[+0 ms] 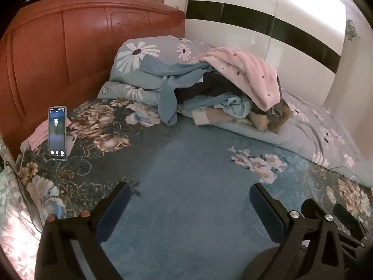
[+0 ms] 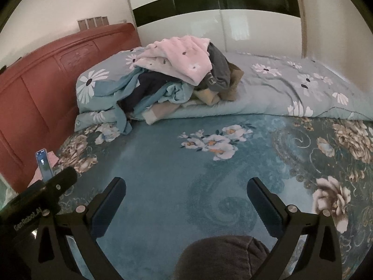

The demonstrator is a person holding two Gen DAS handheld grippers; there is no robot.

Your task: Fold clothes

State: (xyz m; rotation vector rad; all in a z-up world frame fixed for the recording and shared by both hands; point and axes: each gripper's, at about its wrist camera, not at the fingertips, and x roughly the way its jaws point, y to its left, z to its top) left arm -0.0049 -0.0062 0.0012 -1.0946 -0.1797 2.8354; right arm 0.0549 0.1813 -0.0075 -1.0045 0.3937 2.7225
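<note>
You are facing a bed covered by a teal floral blanket [image 1: 186, 175], with a reddish wooden headboard [image 1: 58, 46] on its left and a white wardrobe with a black stripe [image 1: 256, 18] behind. Along the far edge of the bed lies a grey-blue daisy-print quilt [image 2: 291, 86], bunched up against the headboard end. On top of that quilt sits the pile of clothes [image 2: 186, 81], unfolded and well apart from both of your tools: a pink dotted garment [image 2: 184, 58] drapes over the top, with dark, light blue and tan pieces jumbled beneath. At the left edge of the bed a phone [image 1: 57, 133] stands propped upright with its screen lit, leaning on something pink; what that is, the view is too dim to say. Your left gripper [image 1: 190, 200] hovers over the bare blanket with its jaws spread wide and nothing between them. Your right gripper [image 2: 186, 196] is likewise spread wide and empty, just beside the left one.
</note>
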